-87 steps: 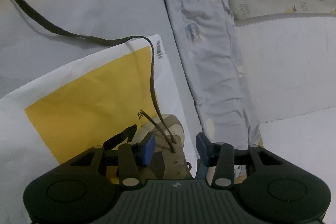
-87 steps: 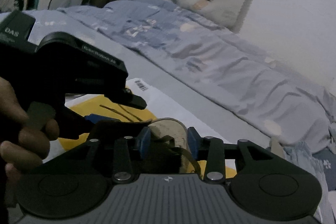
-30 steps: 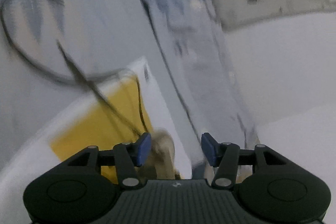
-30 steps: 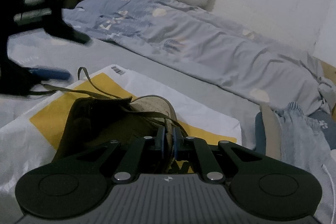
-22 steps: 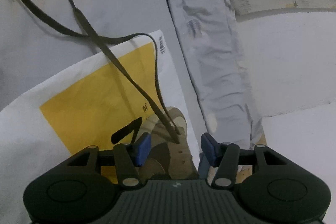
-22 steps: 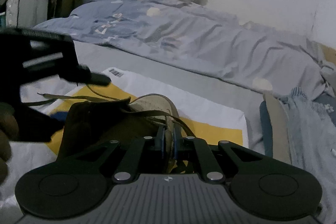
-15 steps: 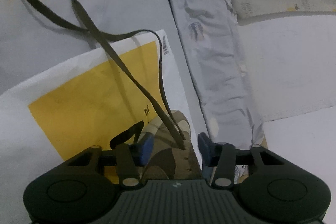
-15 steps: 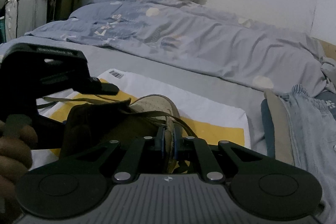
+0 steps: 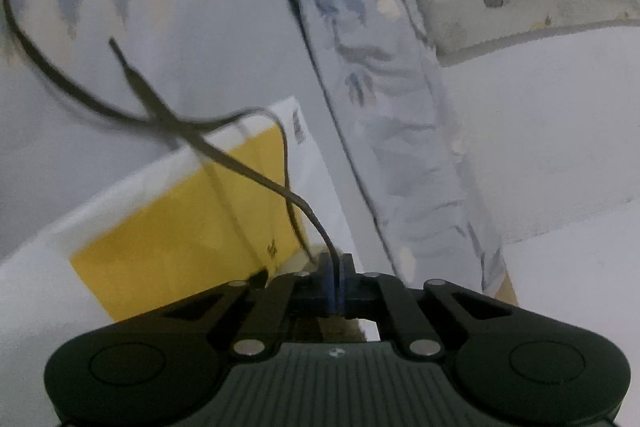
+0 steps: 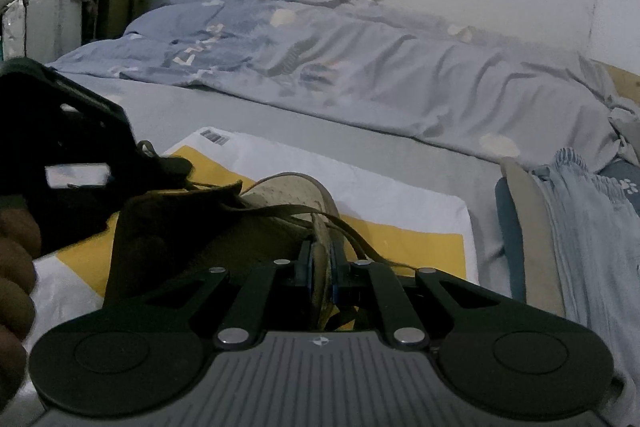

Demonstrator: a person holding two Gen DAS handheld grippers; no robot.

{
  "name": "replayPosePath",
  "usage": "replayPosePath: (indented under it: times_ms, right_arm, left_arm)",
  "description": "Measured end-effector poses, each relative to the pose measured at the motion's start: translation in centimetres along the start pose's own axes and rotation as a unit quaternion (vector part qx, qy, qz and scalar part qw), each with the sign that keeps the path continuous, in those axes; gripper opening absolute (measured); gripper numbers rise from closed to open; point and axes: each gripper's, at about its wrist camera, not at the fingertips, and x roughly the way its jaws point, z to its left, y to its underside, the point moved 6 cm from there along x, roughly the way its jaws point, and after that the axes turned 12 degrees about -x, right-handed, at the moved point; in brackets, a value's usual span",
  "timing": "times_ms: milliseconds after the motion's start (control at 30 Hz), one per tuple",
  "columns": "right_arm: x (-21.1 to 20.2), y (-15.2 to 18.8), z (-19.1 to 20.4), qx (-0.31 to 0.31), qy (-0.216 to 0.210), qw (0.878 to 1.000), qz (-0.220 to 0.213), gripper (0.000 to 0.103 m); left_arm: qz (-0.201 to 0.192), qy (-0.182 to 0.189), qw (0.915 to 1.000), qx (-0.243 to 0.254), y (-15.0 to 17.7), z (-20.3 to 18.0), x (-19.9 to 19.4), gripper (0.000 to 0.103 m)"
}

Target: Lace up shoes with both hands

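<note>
**Item: low shoe with flat dark lace, mid-lacing**

Change since the earlier frame: the left gripper [image 9: 335,281], then standing with jaws wide over the shoe, had shut them on the lace [image 9: 224,155]; the strand ran straight out from between the pads.

Location: the shoe [image 10: 280,203] lay on a white-and-yellow mailer bag [image 10: 400,203] spread on the bed [image 10: 320,135], just ahead of both grippers.

Right gripper [image 10: 322,277]: jaws narrow, pinched on the shoe's beige side wall at the eyelet row.

Left gripper: jaws fully closed on one strand of lace near the shoe; the rest looped loose across the bag and the sheet, its tip lying free.

Handling, as judged: shoe light, upper soft and likely to fold under a pull, so the pinch at the eyelet edge served as an anchor. Lace limp, flat, apt to twist or slip; best taken close to the stiff tip for threading, not mid-length.

A person's hand [image 10: 16,267] showed at the right view's left edge.
</note>
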Motion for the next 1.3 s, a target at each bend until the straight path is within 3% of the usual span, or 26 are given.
replayPosePath:
  times_ms: [333, 533, 633, 800, 933, 1133, 1167, 1233, 1300]
  right_arm:
    - [0.0, -0.1, 0.0, 0.007, -0.002, 1.0, 0.002, 0.006]
    - [-0.1, -0.1, -0.1, 0.007, -0.004, 1.0, 0.002, 0.006]
    - [-0.1, -0.1, -0.1, 0.006, -0.005, 1.0, 0.003, 0.006]
    - [-0.1, -0.1, -0.2, 0.006, -0.007, 1.0, 0.004, 0.006]
    - [0.0, -0.1, -0.3, 0.006, -0.01, 1.0, 0.004, 0.006]
    - [-0.1, -0.1, -0.3, 0.006, -0.013, 1.0, 0.004, 0.006]
    - [-0.1, -0.1, -0.3, 0.006, -0.014, 1.0, 0.005, 0.006]
    - [0.2, 0.1, -0.5, 0.005, -0.014, 1.0, 0.003, 0.006]
    - [0.3, 0.1, -0.4, 0.007, -0.015, 1.0, 0.002, 0.006]
  left_arm:
    - [-0.06, 0.026, 0.9979, 0.003, -4.4, -1.6, -4.7, 0.0]
    - [-0.093, 0.021, 0.9954, 0.014, -6.0, -2.1, -7.1, 0.0]
    - [-0.124, 0.003, 0.9922, 0.013, -7.1, -1.5, -8.6, 0.0]
    - [-0.181, -0.057, 0.9818, 0.0, -8.7, 0.7, -11.3, 0.0]
    - [-0.205, -0.102, 0.9735, -0.009, -9.2, 1.7, -12.2, 0.0]
    - [-0.206, -0.139, 0.9688, -0.004, -9.0, 2.3, -12.5, 0.001]
    - [-0.211, -0.146, 0.9666, -0.002, -8.9, 2.3, -12.7, 0.002]
    - [-0.213, -0.147, 0.966, -0.001, -8.9, 2.2, -12.9, 0.025]
    - [-0.212, -0.131, 0.9682, 0.017, -8.7, 1.4, -12.8, 0.036]
